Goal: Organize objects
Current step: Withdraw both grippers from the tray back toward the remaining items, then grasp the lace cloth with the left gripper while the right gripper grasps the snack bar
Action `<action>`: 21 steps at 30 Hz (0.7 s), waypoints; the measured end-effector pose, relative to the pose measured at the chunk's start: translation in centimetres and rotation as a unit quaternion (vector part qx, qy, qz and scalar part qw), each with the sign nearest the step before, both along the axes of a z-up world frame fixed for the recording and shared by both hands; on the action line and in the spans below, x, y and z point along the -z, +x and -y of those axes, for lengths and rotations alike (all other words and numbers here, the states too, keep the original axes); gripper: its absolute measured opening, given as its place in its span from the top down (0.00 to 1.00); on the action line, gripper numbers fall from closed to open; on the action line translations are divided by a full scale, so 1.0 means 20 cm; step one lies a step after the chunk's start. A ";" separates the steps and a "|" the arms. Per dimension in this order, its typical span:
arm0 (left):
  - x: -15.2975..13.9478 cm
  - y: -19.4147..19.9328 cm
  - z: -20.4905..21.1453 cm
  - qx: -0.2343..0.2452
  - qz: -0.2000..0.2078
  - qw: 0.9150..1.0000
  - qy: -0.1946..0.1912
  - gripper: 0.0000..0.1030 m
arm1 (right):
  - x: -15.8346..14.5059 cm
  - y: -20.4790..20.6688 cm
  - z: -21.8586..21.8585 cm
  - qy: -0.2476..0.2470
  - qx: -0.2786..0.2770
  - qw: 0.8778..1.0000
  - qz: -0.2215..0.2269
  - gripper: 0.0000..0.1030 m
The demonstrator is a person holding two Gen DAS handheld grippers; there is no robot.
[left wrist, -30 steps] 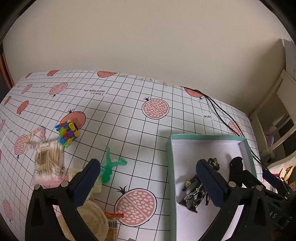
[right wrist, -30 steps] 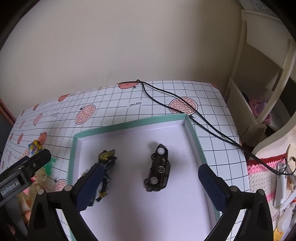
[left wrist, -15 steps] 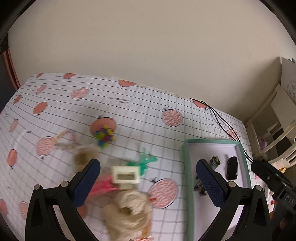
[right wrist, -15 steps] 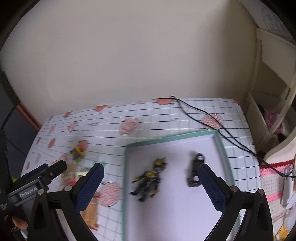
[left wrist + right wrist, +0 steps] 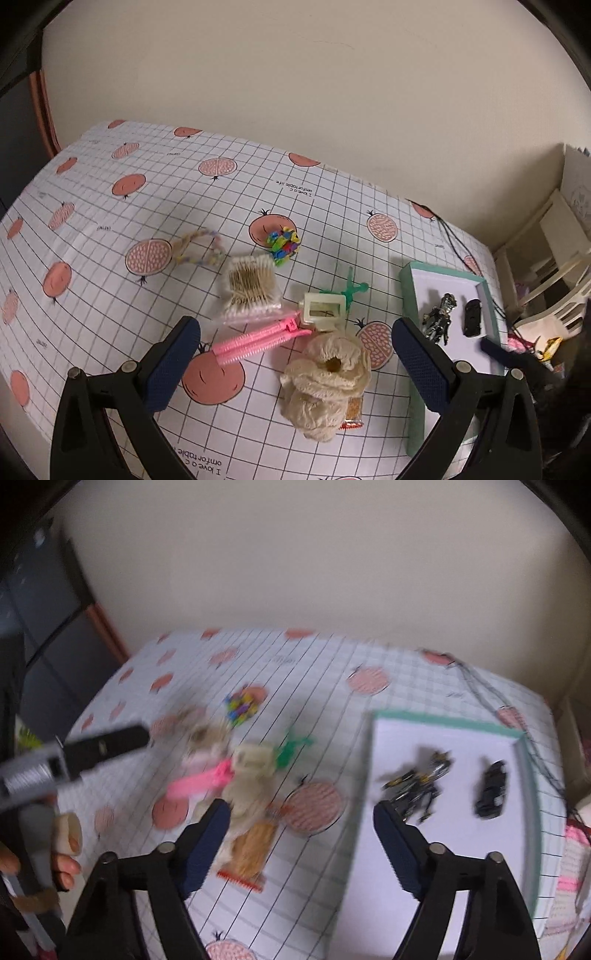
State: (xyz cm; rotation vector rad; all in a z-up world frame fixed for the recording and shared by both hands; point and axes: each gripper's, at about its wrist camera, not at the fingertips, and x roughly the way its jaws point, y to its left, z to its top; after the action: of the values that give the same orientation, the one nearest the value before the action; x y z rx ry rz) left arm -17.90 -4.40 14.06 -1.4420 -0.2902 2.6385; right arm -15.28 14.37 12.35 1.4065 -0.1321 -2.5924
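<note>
A teal-rimmed tray (image 5: 409, 291) is set at the right of the counter (image 5: 155, 206), and it appears to serve as the collecting place: a black-and-yellow robot figure (image 5: 439, 319) and a black toy car (image 5: 472, 317) are already laid side by side, apart, on its white floor. The rest is left scattered to the left of the tray on the gridded cloth: a cream knitted bundle (image 5: 327, 380) nearest, a pink clip (image 5: 258, 341) beside it, a cream plastic frame (image 5: 324, 311) touching the clip's far end, a green plastic figure (image 5: 351, 290) just behind, a bag of cotton swabs (image 5: 251, 286), a cluster of coloured beads (image 5: 283, 242) and a pastel bracelet (image 5: 199, 245) further off.

The left hand-held gripper (image 5: 295, 362) is held above the pile with its jaws spread wide and nothing between them, seemingly so that the loose things can be surveyed. The right hand-held gripper (image 5: 301, 842) is likewise held wide and empty, pointed at the gap between pile and tray; its view is blurred, so fine detail cannot be told. Most of the sorting is judged to be left.
</note>
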 end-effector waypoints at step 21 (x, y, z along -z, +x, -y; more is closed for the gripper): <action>0.42 -0.01 -0.10 0.007 0.124 0.992 -0.011 0.00 | 0.36 -0.02 0.22 0.001 -0.038 0.995 0.088 0.47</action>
State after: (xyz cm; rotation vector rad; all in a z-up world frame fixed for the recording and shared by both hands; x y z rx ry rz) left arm -18.17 -2.31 5.75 -1.7737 -0.2741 2.4590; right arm -15.63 9.95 5.13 1.6063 -0.0978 -2.4073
